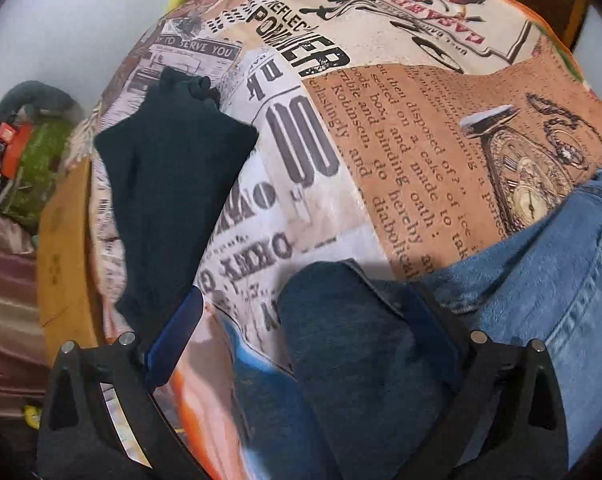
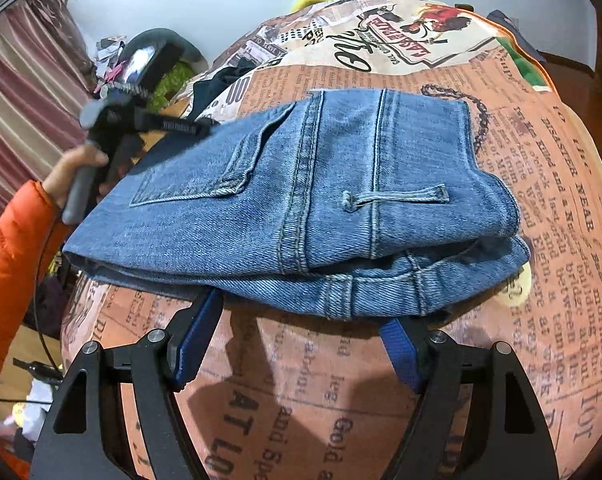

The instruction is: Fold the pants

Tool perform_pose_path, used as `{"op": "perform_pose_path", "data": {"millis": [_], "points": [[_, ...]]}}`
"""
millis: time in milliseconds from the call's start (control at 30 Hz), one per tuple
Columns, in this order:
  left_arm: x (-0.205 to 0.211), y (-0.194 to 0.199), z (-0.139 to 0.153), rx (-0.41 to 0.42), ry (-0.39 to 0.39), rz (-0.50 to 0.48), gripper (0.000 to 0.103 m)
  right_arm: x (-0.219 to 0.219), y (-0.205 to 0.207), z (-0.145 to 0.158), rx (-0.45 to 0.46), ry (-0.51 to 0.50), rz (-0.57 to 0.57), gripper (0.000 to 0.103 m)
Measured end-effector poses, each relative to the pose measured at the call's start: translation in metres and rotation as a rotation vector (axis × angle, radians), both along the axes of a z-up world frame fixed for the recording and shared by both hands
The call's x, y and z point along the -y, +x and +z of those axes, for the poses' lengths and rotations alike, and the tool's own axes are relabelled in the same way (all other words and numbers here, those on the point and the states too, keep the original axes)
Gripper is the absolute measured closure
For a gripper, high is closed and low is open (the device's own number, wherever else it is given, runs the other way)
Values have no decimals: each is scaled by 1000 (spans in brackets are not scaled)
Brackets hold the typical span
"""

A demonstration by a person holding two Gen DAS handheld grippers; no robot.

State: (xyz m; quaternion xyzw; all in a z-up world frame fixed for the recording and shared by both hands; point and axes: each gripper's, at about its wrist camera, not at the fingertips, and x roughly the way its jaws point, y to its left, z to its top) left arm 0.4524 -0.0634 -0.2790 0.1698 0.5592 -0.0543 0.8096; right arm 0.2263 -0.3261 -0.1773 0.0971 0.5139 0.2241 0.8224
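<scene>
Jeans lie folded in a stacked bundle on the newsprint-patterned cloth. Right gripper is spread open, tips under the near edge; left gripper is open around a denim flap. Risk: either withdrawal drags layers and the stack slumps.

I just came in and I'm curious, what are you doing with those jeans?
A person is folding jeans on a newspaper-print cloth with a gripper in each hand. The jeans already lie in a folded stack. The right gripper sits open at the near edge, and the left gripper is open by the far side. A dark garment lies nearby.
</scene>
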Motion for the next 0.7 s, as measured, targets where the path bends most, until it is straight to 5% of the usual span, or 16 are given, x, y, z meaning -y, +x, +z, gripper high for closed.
{"op": "perform_pose_path", "data": {"millis": [167, 367, 567, 700], "points": [[-30, -42, 4, 37, 0, -35, 1, -3, -1, 3, 19, -41, -5, 29], [-74, -121, 25, 21, -74, 60, 1, -6, -5, 14, 56, -61, 3, 29], [-73, -195, 51, 60, -135, 56, 1, 0, -8, 31, 108, -90, -14, 29], [-63, -223, 54, 33, -246, 40, 1, 7, -7, 41, 135, -92, -26, 29]]}}
